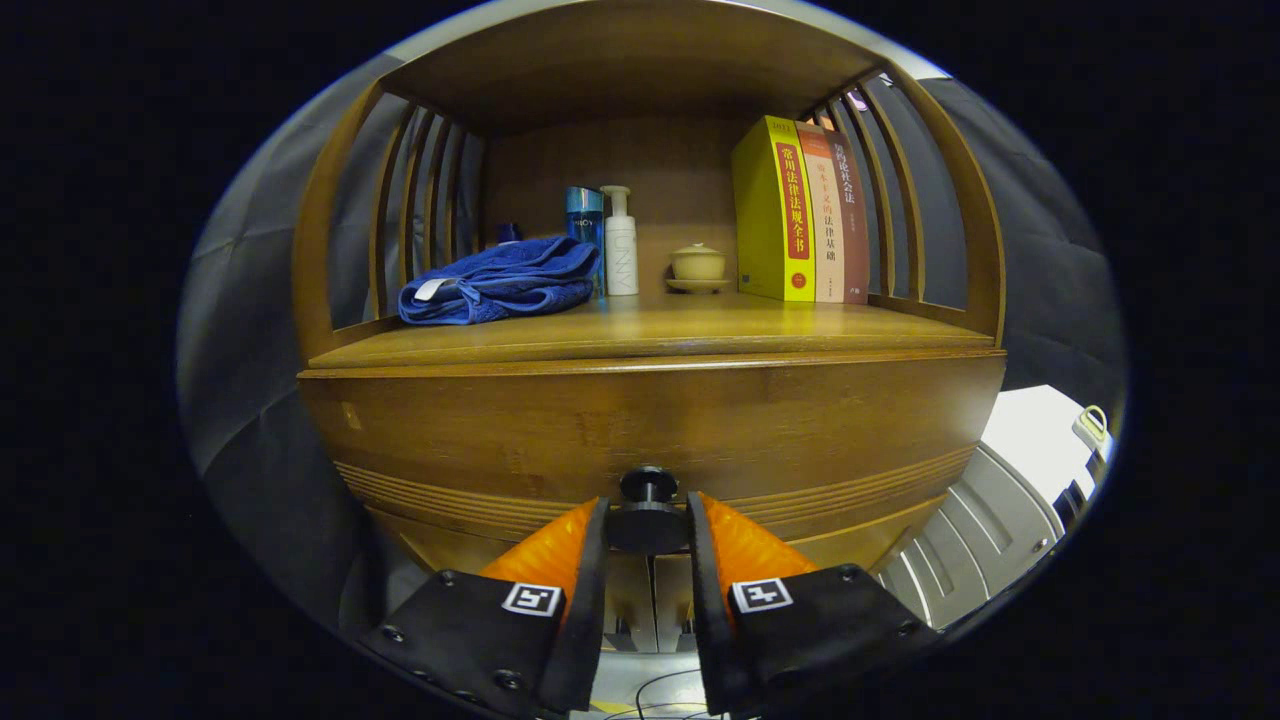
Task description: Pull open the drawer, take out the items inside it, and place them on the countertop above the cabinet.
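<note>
A wooden cabinet faces me with its drawer front (640, 430) closed flush under the countertop (650, 335). A round black knob (648, 520) sticks out of the drawer's lower middle. My gripper (647, 525) is level with that knob, and both fingers press on its sides. The drawer's contents are hidden behind the front.
On the countertop lie a folded blue towel (500, 280), a blue bottle (584, 225), a white pump bottle (620, 245), a small lidded cup on a saucer (698, 265) and upright books (800, 215). Slatted side rails (420, 200) and a shelf roof enclose it.
</note>
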Tool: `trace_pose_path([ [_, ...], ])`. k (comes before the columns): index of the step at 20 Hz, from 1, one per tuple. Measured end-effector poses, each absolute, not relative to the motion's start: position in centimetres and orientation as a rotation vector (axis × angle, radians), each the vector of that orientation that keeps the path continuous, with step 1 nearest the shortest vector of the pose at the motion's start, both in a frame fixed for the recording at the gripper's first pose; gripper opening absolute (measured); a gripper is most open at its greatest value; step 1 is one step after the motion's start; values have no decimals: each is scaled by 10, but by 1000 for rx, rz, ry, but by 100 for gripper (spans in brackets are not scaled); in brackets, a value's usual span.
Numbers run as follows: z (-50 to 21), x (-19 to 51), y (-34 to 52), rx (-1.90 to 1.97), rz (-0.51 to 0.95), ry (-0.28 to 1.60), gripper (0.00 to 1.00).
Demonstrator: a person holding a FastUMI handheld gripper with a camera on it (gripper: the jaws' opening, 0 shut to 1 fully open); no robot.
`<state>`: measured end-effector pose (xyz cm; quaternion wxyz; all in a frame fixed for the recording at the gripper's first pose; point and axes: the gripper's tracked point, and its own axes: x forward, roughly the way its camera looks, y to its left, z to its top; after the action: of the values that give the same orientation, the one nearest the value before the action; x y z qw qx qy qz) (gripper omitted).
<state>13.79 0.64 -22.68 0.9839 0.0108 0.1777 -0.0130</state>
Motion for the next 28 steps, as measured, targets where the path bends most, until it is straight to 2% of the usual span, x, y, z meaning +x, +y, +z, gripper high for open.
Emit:
trace_pose_path([
  [4, -224, 129, 6, 24, -18, 357, 48],
  [6, -224, 124, 6, 27, -15, 362, 45],
  [28, -225, -1, 15, 30, -23, 429, 45],
])
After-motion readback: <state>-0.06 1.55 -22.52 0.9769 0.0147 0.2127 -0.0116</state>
